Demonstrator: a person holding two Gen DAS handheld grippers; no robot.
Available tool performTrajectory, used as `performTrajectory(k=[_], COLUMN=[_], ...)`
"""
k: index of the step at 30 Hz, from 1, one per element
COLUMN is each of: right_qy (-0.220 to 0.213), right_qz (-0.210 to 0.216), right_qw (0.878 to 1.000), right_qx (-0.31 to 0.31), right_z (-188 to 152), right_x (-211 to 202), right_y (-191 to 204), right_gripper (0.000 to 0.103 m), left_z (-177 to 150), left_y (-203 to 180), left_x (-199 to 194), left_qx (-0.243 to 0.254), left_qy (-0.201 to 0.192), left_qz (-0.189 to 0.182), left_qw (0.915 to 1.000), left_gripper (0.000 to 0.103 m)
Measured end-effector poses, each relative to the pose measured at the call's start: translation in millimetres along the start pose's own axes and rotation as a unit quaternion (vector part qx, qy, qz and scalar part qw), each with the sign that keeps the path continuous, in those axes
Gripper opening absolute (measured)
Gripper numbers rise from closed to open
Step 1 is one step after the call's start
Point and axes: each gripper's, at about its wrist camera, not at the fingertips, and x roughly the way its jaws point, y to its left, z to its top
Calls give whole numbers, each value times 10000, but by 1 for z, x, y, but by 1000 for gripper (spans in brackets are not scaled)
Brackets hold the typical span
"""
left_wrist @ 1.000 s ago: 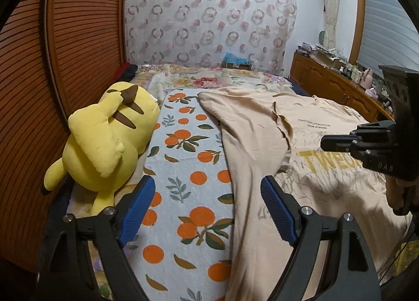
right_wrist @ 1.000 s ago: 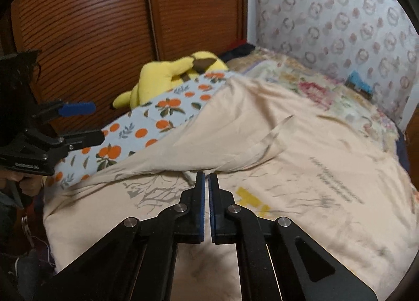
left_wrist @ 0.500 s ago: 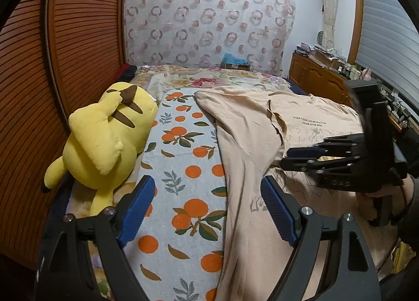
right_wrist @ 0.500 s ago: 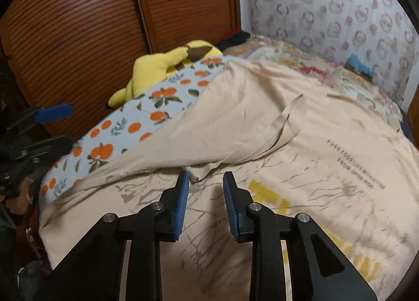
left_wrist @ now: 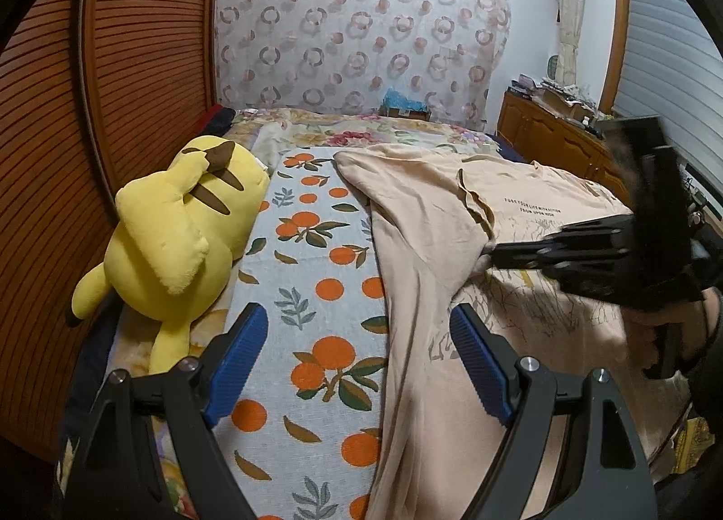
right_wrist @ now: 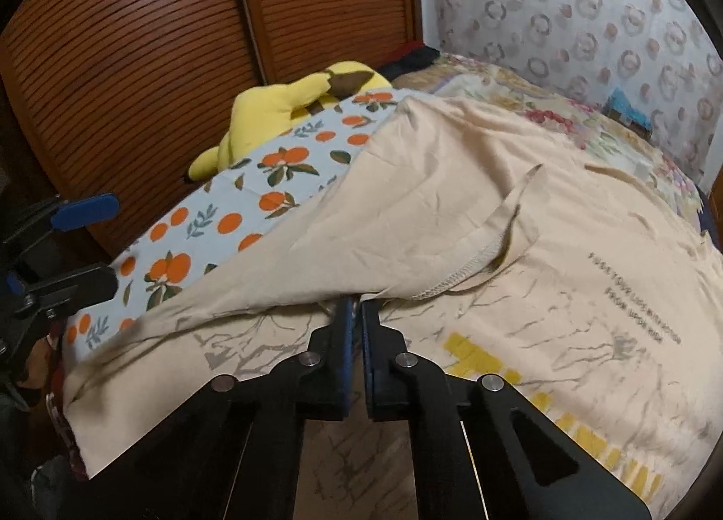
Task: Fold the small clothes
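Observation:
A beige T-shirt [left_wrist: 452, 221] [right_wrist: 452, 185] with yellow lettering and small black text lies spread on the bed, its left side folded over onto the front. My right gripper [right_wrist: 354, 305] [left_wrist: 491, 252] points down at that folded flap's edge. Its jaws are shut, with the hem pinched at the tips, and a hand holds it from the right. My left gripper [left_wrist: 357, 321] [right_wrist: 81, 248] hovers open above the shirt's left edge and the orange-print cloth [left_wrist: 316, 276], with nothing between its blue pads [left_wrist: 239, 352].
A yellow plush toy [left_wrist: 176, 239] [right_wrist: 280, 108] lies on the left by the slatted wooden wardrobe doors [left_wrist: 135, 68]. A floral bedspread [left_wrist: 370, 131] covers the far end under a patterned curtain. A cluttered wooden cabinet [left_wrist: 556, 131] stands at the right.
My right gripper opened, moved in and down to the folded flap's edge, then shut on the hem. The left gripper stayed still and open.

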Motion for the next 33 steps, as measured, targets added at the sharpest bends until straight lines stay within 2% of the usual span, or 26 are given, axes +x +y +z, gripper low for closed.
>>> performTrajectory(k=[7, 12, 16, 19, 24, 25, 27, 33], right_qy=[-318, -287, -246, -74, 121, 105, 123, -100], right_qz=[-52, -67, -12, 57, 33, 7, 47, 163], right_qw=[9995, 9995, 9996, 9998, 9998, 9999, 9998, 9998], right_qx=[-57, 84, 161, 183, 151, 121, 120, 110], right_z=[-5, -9, -9, -7, -4, -4, -2, -6], right_x=[-51, -52, -37, -17, 6, 7, 7, -25], right_y=[-7, -16, -13, -8, -2, -2, -3, -6], right_gripper=[0, 1, 16, 21, 19, 7, 2, 1], left_z=[-1, 0, 0, 0, -2, -3, -3, -2], left_y=[-3, -11, -13, -13, -12, -11, -11, -9], left_x=[3, 5, 4, 4, 4, 4, 4, 4], left_qx=[-23, 42, 61, 54, 8, 3, 3, -19], left_qy=[-4, 34, 52, 50, 71, 74, 70, 35], left_qz=[-41, -73, -80, -78, -99, -100, -96, -107], left_qw=[10000, 10000, 9999, 9999, 9999, 9999, 9999, 9999], left_gripper=[84, 84, 84, 84, 84, 84, 84, 84])
